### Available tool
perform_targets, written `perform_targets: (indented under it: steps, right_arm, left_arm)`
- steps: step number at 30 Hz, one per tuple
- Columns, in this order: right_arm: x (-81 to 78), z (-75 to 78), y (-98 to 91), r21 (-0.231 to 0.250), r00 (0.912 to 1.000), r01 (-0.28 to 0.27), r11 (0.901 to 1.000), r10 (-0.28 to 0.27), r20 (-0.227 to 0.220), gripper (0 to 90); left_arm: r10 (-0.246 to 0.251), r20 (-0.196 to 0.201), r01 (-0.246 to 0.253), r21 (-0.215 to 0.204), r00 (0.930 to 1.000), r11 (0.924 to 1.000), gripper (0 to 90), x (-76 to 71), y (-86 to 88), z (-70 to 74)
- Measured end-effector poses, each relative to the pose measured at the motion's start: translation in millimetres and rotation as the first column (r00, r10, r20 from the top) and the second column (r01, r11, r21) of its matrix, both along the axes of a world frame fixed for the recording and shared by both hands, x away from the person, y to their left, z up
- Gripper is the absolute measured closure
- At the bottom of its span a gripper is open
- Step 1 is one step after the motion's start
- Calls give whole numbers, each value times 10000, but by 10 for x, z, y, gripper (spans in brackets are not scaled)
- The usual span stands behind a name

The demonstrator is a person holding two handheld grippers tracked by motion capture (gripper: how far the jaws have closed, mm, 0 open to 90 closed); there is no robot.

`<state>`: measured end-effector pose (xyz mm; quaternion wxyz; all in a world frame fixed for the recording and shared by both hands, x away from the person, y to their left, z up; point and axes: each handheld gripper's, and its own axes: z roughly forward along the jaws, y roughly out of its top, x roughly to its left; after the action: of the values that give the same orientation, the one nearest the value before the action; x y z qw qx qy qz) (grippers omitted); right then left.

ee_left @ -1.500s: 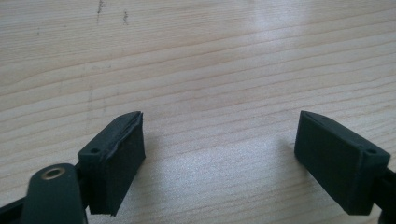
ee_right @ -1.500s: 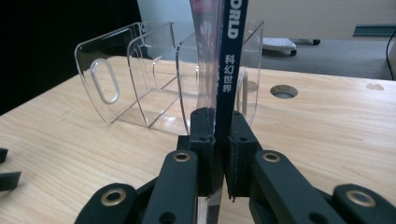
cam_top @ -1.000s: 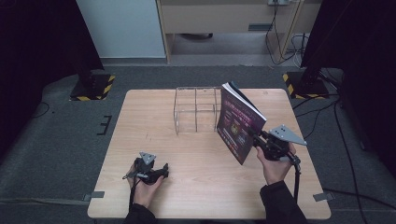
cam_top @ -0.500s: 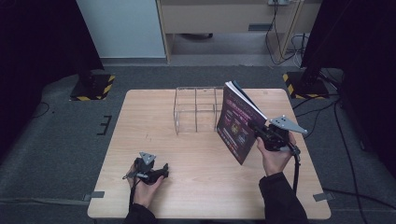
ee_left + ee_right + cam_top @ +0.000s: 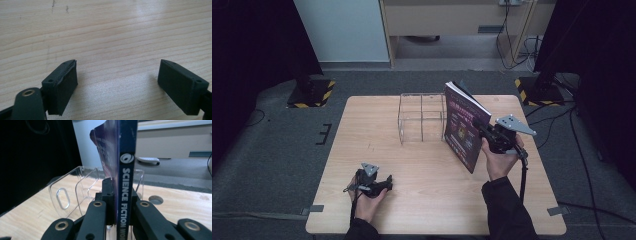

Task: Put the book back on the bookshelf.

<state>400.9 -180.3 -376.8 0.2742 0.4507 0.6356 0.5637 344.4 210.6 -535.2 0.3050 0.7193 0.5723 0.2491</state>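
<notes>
The table [image 5: 362, 125] is bearing a clear rack [image 5: 422, 117], standing just beyond and to the left of the right gripper [image 5: 488, 136]. That gripper is clamping the book [image 5: 464, 127] by its spine, upright. Advisable: keep it vertical, line it up with a slot, lower slowly. The left gripper [image 5: 117, 82] is resting wide open, holding nothing.

Light wooden counter [image 5: 422, 165] on grey carpeted floor [image 5: 272, 150]; a clear acrylic divided rack [image 5: 422, 117] stands on its far middle.
</notes>
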Motion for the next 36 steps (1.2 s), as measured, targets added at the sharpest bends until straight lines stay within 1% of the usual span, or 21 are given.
perform_targets:
  steps: [6,8,10,12,14,15,16,19,20,22,23,27,36]
  right_arm:
    - [135,71,23,103,9995,221,9997,-223,212,843]
    - [194,80,39,72,9991,309,9995,-311,291,843]
    - [214,80,46,91,9989,357,9993,-360,307,843]
    - [317,50,71,98,9977,529,9985,-533,412,843]
    - [340,38,78,130,9975,567,9983,-572,418,842]
    - [396,5,95,173,9968,657,9977,-664,434,843]
    - [396,5,95,173,9968,657,9977,-664,434,843]
    - [490,-47,122,195,9957,783,9967,-792,480,842]
    - [544,-74,139,223,9948,894,9957,-904,465,843]
    - [562,-84,144,194,9946,915,9956,-923,482,842]
    - [603,-111,162,172,9934,1008,9948,-1016,537,842]
    - [654,-155,185,239,9924,1089,9938,-1101,553,842]
    - [709,-182,232,290,9880,1281,9913,-1301,827,842]
  left_arm:
    - [-1,0,1,1,10000,10000,153,0,0,0]
    - [-3,1,3,10,10000,10000,153,0,1,0]
    - [-4,1,4,14,10000,10000,153,0,1,0]
    - [-3,0,3,11,10000,10000,153,0,1,0]
    - [-2,2,2,13,10000,10000,153,0,1,0]
    - [-1,3,1,9,10000,10000,153,0,0,0]
    - [-1,3,1,9,10000,10000,153,0,0,0]
    - [-2,2,2,9,10000,10000,153,0,0,0]
    - [-2,1,2,8,10000,10000,153,0,0,0]
    - [0,2,0,7,10000,10000,153,0,0,0]
    - [-1,2,1,9,10000,10000,153,0,0,0]
    - [-1,3,1,7,10000,10000,153,0,0,0]
    - [-1,1,1,7,10000,10000,153,0,0,0]
